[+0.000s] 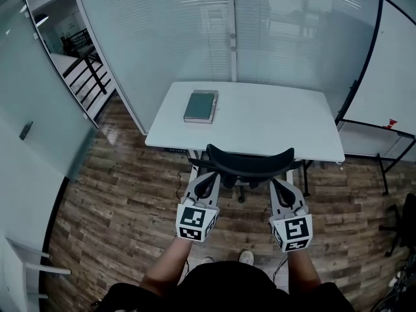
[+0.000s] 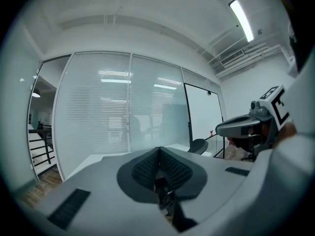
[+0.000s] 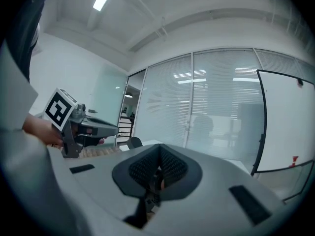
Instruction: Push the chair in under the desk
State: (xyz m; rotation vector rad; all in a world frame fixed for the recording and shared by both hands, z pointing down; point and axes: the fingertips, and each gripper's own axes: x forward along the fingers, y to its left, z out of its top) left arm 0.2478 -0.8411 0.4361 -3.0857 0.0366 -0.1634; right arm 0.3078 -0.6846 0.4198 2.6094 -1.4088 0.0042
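At the desk (image 1: 260, 119), near side: chair (image 1: 250, 162) faces it, wide axis running left-right (seat hidden beneath); left gripper (image 1: 207, 182) and right gripper (image 1: 281, 186) jaws both pressed together, empty.

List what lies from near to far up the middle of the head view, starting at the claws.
Left claw and right claw, side by side → chair backrest → desk → glass wall

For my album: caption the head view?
Shut left gripper and shut right gripper behind a black chair at a white desk.
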